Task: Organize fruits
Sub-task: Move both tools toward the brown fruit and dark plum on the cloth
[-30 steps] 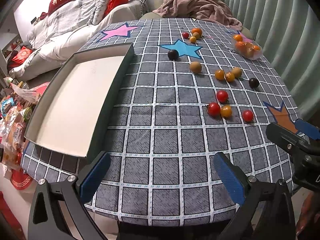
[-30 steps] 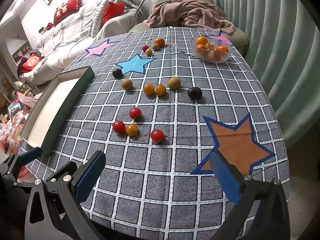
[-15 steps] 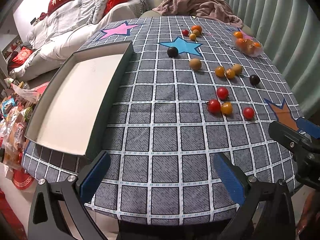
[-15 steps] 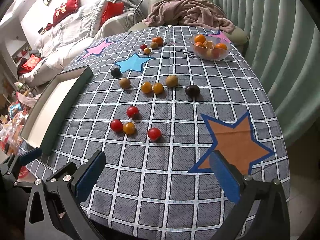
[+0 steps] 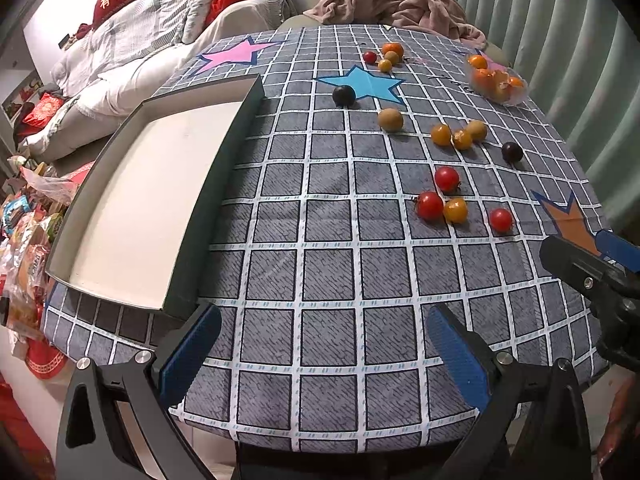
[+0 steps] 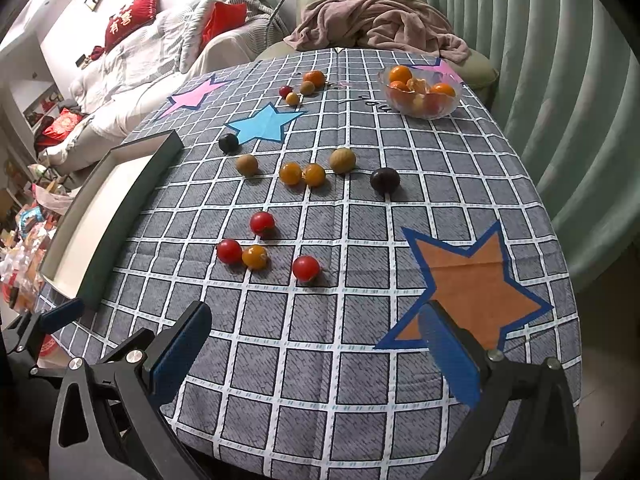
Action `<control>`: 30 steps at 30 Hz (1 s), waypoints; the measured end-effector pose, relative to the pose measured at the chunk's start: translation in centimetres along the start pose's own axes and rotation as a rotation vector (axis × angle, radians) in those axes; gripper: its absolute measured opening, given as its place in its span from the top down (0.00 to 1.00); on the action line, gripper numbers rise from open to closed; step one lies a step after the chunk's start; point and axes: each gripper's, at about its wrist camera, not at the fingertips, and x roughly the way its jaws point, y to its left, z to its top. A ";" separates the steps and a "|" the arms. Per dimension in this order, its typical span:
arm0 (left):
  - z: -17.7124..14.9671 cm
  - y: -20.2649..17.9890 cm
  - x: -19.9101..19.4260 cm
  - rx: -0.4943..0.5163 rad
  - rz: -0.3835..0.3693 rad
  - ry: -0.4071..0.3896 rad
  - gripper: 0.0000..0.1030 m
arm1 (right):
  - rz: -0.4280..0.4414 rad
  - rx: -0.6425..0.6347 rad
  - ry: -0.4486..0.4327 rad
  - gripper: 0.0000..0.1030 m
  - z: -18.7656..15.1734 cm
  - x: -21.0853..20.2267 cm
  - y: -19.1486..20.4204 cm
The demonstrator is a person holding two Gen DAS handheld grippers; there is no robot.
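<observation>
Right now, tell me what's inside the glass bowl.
The glass bowl holds orange fruits, some apparently peeled. Anything beneath the top fruits is hidden.

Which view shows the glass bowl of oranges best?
The right wrist view: the glass bowl sits whole and clear, its oranges easy to tell apart. In the left wrist view the bowl is smaller, squeezed toward the far right edge, its rim hard to make out.
</observation>
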 end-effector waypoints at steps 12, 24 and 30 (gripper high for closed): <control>0.2 -0.2 0.7 0.001 0.015 0.014 0.00 | 0.005 0.017 0.012 0.00 0.1 0.6 -0.8; 0.6 -0.5 1.5 0.007 0.027 0.029 0.00 | 0.011 0.030 0.023 0.00 0.2 1.3 -1.5; 0.9 -0.8 2.2 0.014 0.027 0.044 0.00 | 0.009 0.034 0.034 0.00 0.4 1.9 -2.1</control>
